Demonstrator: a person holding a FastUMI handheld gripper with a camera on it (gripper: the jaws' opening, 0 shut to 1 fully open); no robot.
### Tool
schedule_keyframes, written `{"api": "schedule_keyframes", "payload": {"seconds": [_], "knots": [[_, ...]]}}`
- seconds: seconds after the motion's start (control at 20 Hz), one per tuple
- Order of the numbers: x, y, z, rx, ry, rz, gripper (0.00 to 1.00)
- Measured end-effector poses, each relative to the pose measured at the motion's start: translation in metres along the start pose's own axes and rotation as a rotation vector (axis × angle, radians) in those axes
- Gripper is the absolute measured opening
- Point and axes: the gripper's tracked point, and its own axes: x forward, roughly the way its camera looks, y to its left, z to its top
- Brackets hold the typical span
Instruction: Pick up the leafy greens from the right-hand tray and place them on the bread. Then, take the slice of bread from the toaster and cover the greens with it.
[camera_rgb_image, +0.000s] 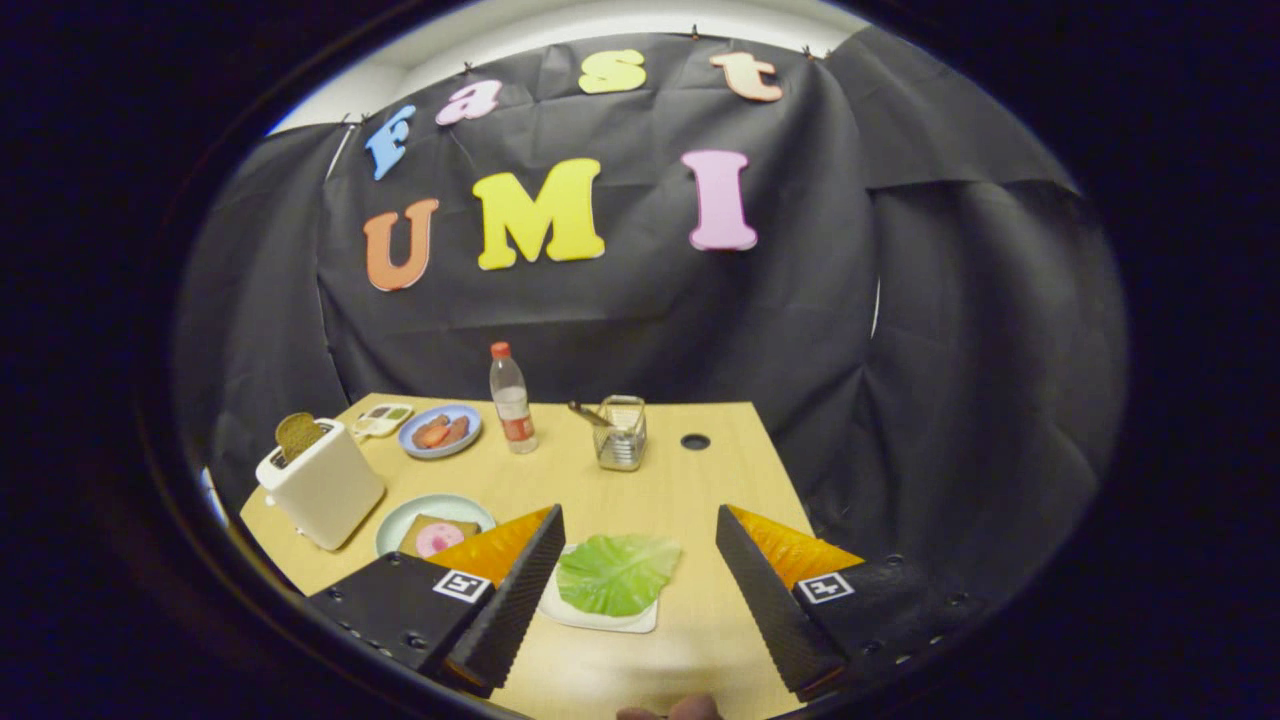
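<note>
Flanking leafy greens, hand-held gripper agape

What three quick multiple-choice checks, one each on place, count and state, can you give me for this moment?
1. Where is the leafy green?
A. On the white tray between the fingers
B. In the toaster
C. On the blue plate

2. How many round plates are on the table?
A. One
B. Two
C. Four

3. How do the gripper fingers stand?
A. Shut on the green
B. Shut on the bottle
C. Open, holding nothing

Answers: 1 A, the leaf lies on its tray between them; 2 B, the blue plate and the pale green plate; 3 C, a wide gap separates the fingers.
</note>
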Motion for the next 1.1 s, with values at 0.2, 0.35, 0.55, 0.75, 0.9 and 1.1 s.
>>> {"api": "schedule_keyframes", "payload": {"seconds": [0.2, 0.35, 0.55, 0.75, 0.9, 1.1], "knots": [[0.062, -0.013, -0.045, 0.005, 0.157, 0.022, 0.95], [0.100, -0.021, -0.079, 0.060, 0.283, 0.033, 0.96], [0.143, -0.022, -0.098, 0.093, 0.369, 0.044, 0.96], [0.160, -0.017, -0.108, 0.162, 0.434, 0.073, 0.96], [0.172, -0.014, -0.110, 0.212, 0.448, 0.080, 0.94], [0.184, -0.014, -0.112, 0.240, 0.469, 0.062, 0.53]]}}
